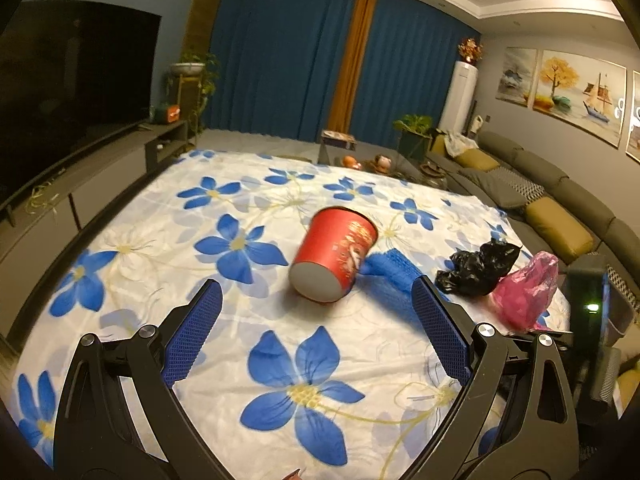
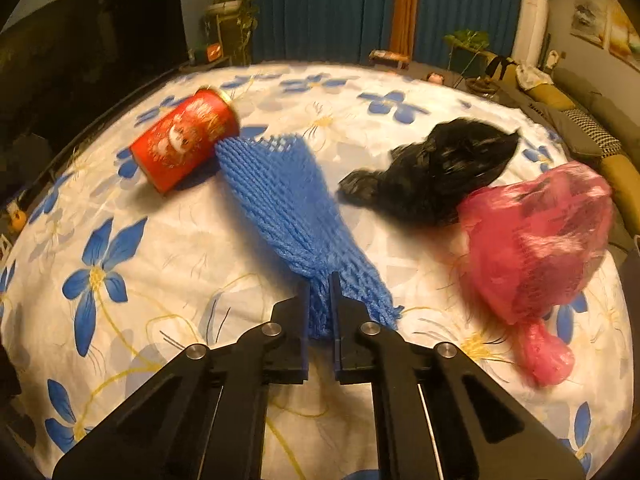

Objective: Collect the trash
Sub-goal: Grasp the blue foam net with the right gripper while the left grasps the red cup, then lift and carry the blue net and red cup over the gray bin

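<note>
**Right hand-held gripper pinches the blue foam net; left one stands wide open before the red cup**

The right hand-held gripper (image 2: 323, 280) has its jaws drawn almost together on the near end of a blue foam net (image 2: 288, 216), which is bunched between the pads. From there the net runs away over the flowered sheet (image 2: 180, 248) that covers the table, and its far end touches a red paper cup (image 2: 184, 144) lying on its side ahead and to the left of this hand-held gripper. Ahead and to the right lies a crumpled black plastic bag (image 2: 436, 172), and just right of that, touching it, a pink plastic bag (image 2: 532, 248) whose knotted end points back toward the hand-held gripper.

The left hand-held gripper (image 1: 316, 292) is spread wide with nothing between its blue pads (image 1: 196, 332). The red paper cup (image 1: 334, 256) lies just ahead of it, its grey base turned toward the jaws and its open mouth away. The blue foam net (image 1: 390, 266) shows beyond the right pad, beside the cup. The black plastic bag (image 1: 478, 266) and the pink plastic bag (image 1: 526, 292) lie further to the right
</note>
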The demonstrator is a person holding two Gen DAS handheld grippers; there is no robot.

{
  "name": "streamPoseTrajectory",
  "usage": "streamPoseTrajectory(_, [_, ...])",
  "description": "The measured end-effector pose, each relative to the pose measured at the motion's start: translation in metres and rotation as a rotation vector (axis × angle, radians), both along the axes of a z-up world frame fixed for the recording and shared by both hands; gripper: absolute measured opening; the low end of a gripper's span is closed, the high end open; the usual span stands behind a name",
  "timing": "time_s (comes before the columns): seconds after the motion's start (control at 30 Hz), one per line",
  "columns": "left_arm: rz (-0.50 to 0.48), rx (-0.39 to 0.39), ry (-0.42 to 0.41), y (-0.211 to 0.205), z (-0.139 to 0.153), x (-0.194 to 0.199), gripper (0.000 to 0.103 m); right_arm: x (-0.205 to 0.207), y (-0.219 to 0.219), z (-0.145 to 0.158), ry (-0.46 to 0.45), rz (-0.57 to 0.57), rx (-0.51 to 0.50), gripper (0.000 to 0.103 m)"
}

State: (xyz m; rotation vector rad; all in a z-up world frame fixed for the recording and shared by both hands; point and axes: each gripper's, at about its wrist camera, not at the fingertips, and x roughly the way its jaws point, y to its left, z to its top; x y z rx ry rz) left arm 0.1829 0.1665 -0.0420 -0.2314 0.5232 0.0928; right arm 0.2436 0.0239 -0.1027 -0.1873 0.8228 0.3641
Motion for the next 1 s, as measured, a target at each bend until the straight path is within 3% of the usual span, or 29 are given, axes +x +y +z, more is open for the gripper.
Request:
streamPoseTrajectory(0.3, [-0.041, -0.054, 0.07, 0.007, -0.017, 0.047, 0.094, -0.031, -0.044, 0.048, -0.193, -0.114, 0.07, 0.009])
streamPoseTrajectory(0.6, [-0.113, -0.094, 0.152, 0.0, -0.038, 0.087, 0.089, -0.05, -0.097, 0.078, -0.284, -0.247, 0.122, 0.009])
streamPoseTrajectory(0.7, [-0.125, -0.119, 0.157, 0.002, -0.041, 0.092, 0.083, -0.054, -0.109, 0.077, -0.285, -0.276, 0.125, 0.009])
streamPoseTrajectory(0.9, [-0.169, -0.139, 0.191, -0.001, -0.046, 0.101, 0.055, -0.059, -0.125, 0.074, -0.28, -0.313, 0.139, 0.009])
streamPoseTrajectory(1.0, [-0.178, -0.134, 0.181, -0.003, -0.045, 0.1, 0.055, -0.061, -0.126, 0.074, -0.285, -0.317, 0.143, 0.009])
